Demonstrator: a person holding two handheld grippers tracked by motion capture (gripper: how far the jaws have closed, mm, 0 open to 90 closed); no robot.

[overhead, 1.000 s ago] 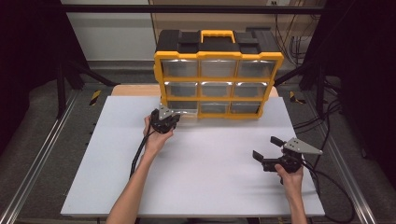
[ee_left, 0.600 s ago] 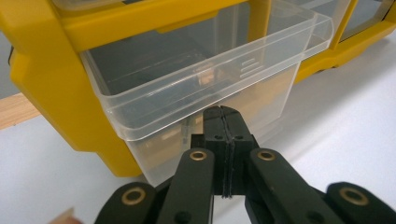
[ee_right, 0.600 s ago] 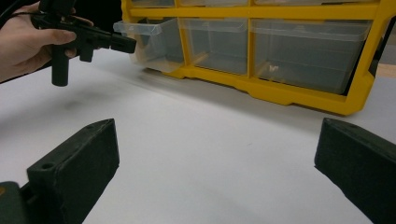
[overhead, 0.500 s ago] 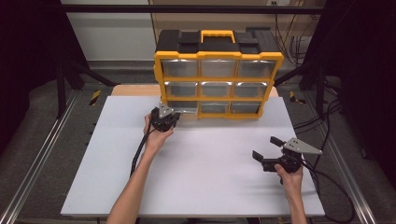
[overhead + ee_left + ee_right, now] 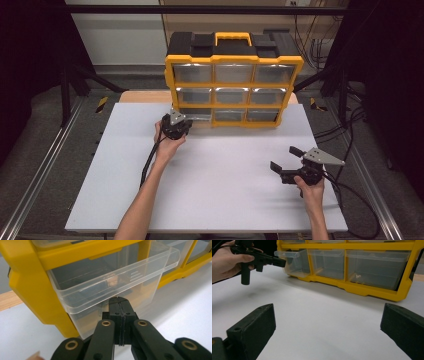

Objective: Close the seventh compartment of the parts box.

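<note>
the yellow drawer organiser (image 5: 233, 80) stands upright at twelve o'clock on the white table (image 5: 210, 200), its nine clear drawers facing the person. the bottom-left drawer (image 5: 110, 290) is pulled partway out of its bay. the left gripper (image 5: 119, 300) sits at that drawer's front, jaws pressed fully together just under the lip, tips touching the clear wall (whether any plastic is pinched between them cannot be told), placed low, probably to push or steady the drawer. the right gripper (image 5: 284, 161) rests at four o'clock, well apart from the organiser, jaws spread wide and holding nothing, seemingly parked in reserve.
</note>
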